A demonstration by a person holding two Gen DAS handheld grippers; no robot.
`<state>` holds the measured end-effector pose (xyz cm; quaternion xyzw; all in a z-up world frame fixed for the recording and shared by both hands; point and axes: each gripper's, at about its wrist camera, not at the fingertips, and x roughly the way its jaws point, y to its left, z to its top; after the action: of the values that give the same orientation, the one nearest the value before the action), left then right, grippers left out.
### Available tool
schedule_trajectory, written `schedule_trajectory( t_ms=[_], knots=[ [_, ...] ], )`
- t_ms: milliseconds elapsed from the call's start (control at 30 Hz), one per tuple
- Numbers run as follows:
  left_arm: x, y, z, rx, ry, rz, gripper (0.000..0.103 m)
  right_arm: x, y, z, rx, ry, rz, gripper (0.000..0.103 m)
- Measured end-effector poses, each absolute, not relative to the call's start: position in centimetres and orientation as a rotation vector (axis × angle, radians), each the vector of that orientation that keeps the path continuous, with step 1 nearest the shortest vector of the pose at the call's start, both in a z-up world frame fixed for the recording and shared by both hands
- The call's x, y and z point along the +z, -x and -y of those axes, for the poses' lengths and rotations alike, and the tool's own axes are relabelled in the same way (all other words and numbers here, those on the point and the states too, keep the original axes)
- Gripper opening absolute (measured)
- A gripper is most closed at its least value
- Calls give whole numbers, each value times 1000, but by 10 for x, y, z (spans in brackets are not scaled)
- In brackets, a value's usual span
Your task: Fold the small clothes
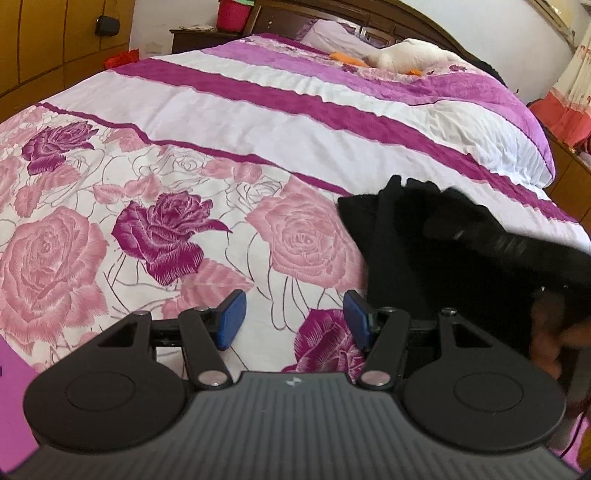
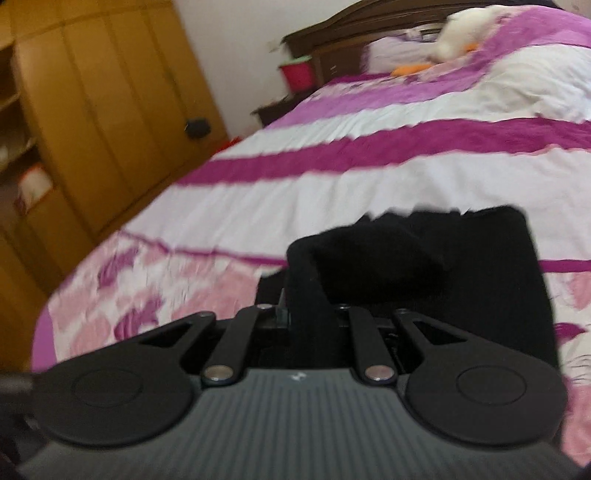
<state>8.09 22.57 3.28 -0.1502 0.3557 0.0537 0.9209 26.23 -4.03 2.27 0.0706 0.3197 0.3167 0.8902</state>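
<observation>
A small black garment (image 1: pixel 399 236) lies on the floral bedspread (image 1: pixel 147 229), to the right of my left gripper (image 1: pixel 293 319). The left gripper is open and empty, its blue pads (image 1: pixel 231 319) apart above the bedspread. In the right wrist view my right gripper (image 2: pixel 308 314) is shut on a fold of the black garment (image 2: pixel 424 266), which drapes over its fingers and hides them. The right gripper's black body also shows in the left wrist view (image 1: pixel 517 247), over the garment. The right wrist view is motion-blurred.
A white plush toy (image 1: pixel 410 55) with orange parts lies near the pillows at the bed's head. A red bucket (image 1: pixel 232 14) stands on a dark nightstand. A wooden wardrobe (image 2: pixel 92 110) runs along the bed's left side.
</observation>
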Motion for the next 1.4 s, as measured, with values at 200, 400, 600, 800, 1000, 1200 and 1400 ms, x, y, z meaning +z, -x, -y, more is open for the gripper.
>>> schedule_trajectory(
  t_ms=[200, 400, 600, 800, 1000, 1200, 1400],
  knots=[
    [42, -85, -224, 72, 334, -681, 64, 37, -244, 49, 749, -113, -632, 52],
    [52, -90, -207, 4, 384, -640, 64, 60, -241, 73, 855, -160, -671, 55],
    [55, -93, -184, -85, 414, -628, 64, 69, -254, 94, 789, -126, -683, 56],
    [50, -102, -167, -155, 495, -629, 64, 69, -292, 98, 718, -214, -748, 62],
    [50, -99, -159, -187, 501, -608, 64, 72, -304, 100, 767, -285, -791, 63],
    [49, -94, -157, -171, 548, -598, 66, 71, -314, 74, 697, -163, -856, 63],
    [67, -85, -156, -194, 624, -522, 75, 75, -317, 56, 706, -111, -859, 62]
  ],
)
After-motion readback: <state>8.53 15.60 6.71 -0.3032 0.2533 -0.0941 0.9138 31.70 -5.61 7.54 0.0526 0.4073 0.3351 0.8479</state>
